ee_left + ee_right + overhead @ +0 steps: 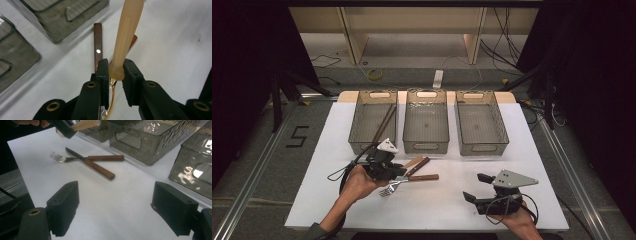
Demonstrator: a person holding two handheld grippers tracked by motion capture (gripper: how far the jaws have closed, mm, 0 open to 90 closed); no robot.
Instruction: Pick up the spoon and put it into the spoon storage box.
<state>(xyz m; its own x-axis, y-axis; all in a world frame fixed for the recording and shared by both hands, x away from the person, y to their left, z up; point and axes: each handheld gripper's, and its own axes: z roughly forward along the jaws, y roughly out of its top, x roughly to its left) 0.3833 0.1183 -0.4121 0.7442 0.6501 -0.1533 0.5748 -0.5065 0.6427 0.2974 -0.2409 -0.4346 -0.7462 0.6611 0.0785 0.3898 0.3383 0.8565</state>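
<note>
The right gripper (477, 188) is held wide open and empty over the desk (437, 205). The pale wooden utensil (126, 32), clamped at its narrow end by the left gripper (398, 171), should be kept level above the fork (60, 158) and knife (92, 165) and carried toward the bins (373, 122).

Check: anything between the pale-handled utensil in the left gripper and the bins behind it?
Nothing visible. The left gripper holds the utensil above the table; the fork and knife lie below, and the three bins are open-topped.
</note>
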